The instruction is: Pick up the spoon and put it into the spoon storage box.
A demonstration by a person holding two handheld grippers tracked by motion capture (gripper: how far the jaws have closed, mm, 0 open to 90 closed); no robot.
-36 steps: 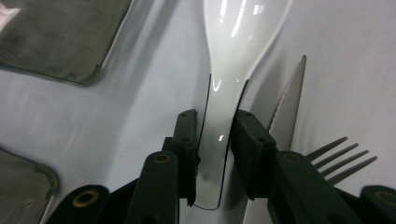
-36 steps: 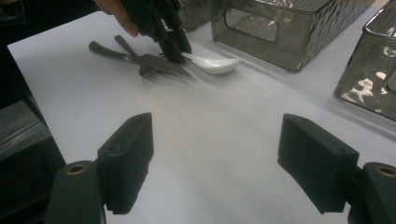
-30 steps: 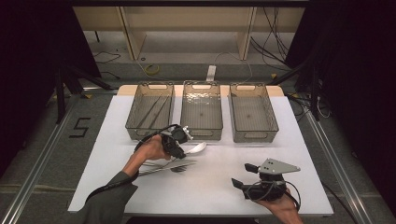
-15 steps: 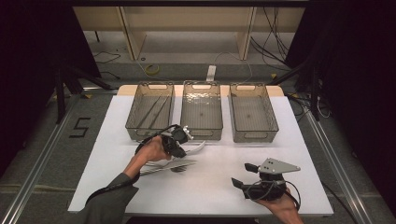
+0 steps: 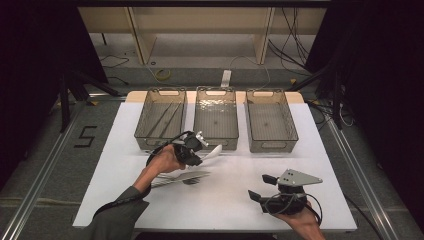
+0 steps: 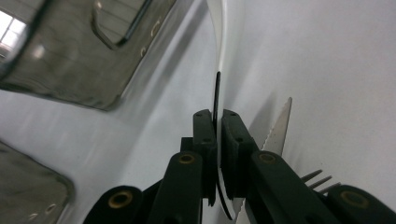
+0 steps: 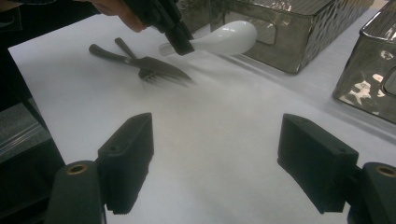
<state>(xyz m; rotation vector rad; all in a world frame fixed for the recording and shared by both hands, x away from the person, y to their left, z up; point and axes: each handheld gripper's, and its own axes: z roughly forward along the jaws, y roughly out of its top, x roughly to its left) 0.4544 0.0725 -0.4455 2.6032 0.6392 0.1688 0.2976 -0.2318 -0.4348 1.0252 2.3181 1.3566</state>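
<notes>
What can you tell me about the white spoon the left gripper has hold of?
The white spoon looks like glossy ceramic or plastic, a soup-spoon shape with a deep rounded bowl and a short flat handle. The left gripper is shut on its handle, seen edge-on between the pads in the left gripper view. Its bowl points toward the middle bin, close to that bin's front wall; whether it rests on the table or is just lifted is unclear. A knife and fork lie beside it.

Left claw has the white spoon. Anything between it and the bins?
Nothing visible. The left claw is shut on the white spoon, right at the middle bin's near wall; fork and knife lie behind it.
</notes>
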